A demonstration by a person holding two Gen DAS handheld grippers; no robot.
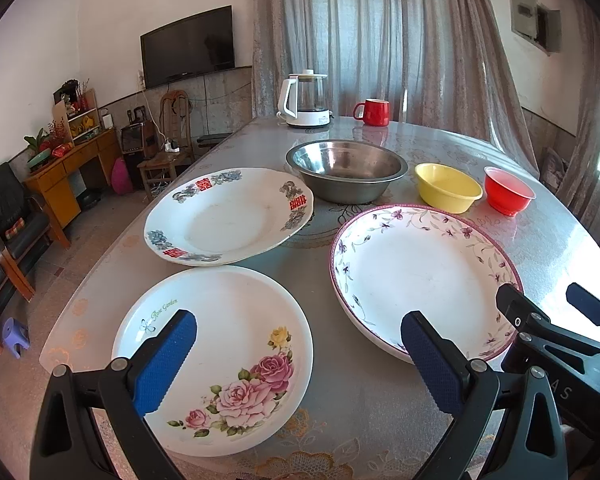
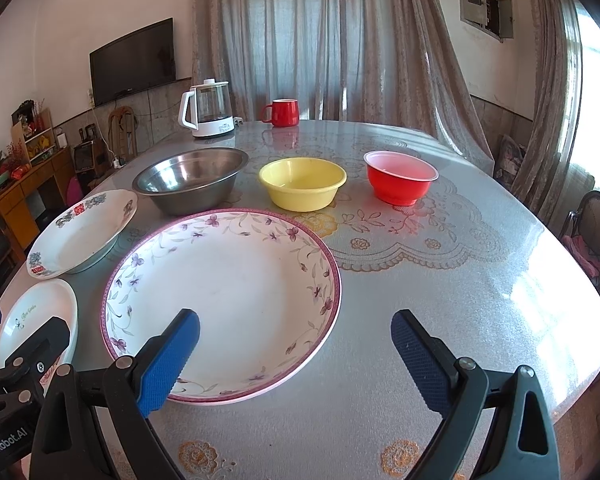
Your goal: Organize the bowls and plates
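We hold both grippers low over the near edge of the bench [image 2: 440, 280], each with its blue fingers spread wide apart and gripping nothing. The left gripper [image 1: 298, 360] sits over the rose plate [image 1: 220, 360], which lies directly beneath and ahead of it; its right finger reaches to the near rim of the purple-flowered plate [image 1: 420, 276]. The right gripper [image 2: 296, 356] straddles that same plate's near right rim, so the plate lies ahead and to its left. The third plate, with red characters [image 1: 228, 216], rests farther off on the left, nearer our left side. Beyond the plates, the steel bowl [image 2: 190, 180], yellow bowl [image 2: 302, 184] and red bowl [image 2: 400, 178] stand in a row, apart from one another. We judge the rose plate the left gripper's nearest pick, and the red bowl nearer the right.
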